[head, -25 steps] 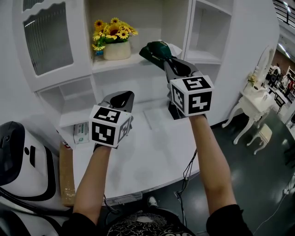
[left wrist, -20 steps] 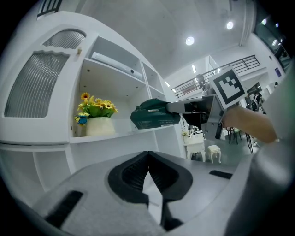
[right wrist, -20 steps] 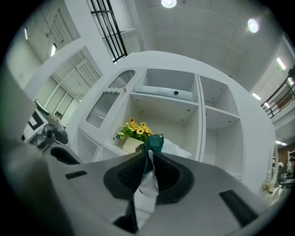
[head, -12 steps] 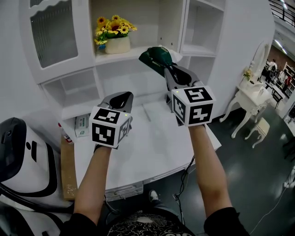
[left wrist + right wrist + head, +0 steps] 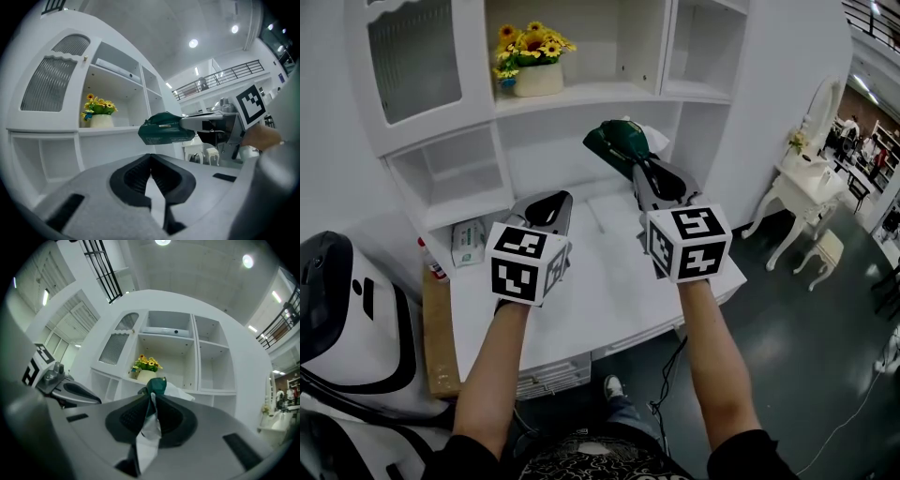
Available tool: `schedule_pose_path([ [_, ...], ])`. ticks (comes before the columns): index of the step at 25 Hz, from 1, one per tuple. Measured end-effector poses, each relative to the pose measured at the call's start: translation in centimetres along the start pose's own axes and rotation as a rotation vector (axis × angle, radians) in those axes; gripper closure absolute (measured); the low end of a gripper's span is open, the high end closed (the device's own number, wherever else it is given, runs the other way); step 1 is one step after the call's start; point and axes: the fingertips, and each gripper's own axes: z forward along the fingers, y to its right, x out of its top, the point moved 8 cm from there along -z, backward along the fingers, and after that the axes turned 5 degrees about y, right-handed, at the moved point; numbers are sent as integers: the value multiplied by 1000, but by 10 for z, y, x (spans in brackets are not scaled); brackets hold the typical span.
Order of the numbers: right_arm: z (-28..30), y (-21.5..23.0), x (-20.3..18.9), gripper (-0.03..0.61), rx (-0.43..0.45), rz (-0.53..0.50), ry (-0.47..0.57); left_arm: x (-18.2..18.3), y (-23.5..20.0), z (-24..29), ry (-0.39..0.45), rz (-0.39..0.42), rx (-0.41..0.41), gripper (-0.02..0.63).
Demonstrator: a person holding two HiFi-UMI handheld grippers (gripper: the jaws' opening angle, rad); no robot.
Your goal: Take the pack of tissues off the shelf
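Head view — white pot (image 5: 536, 81) holds sunflowers (image 5: 530, 44) on shelf (image 5: 609, 92).

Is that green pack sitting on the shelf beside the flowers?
No, the right gripper holds the green pack in the air, off the shelf with the flowers.

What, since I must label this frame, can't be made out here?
- Print on the pack of tissues: too small in the head view and in the left gripper view.
- Most of that pack, right gripper view: hidden behind the right gripper shut on it.
- Label on the small white box: too small, head view.
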Motion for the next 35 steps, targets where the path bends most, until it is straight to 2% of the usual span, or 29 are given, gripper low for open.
schedule_pose_path([
  [14, -39, -50, -47, 534, -2, 99, -49, -31, 0, -37, -23, -6, 35, 609],
  [21, -50, -70, -67, 532, -9, 104, -88, -41, -2, -53, -24, 0, 57, 609],
  [35, -54, -86, -73, 532, 12, 137, -110, -57, 1, -68, -46, -14, 68, 609],
])
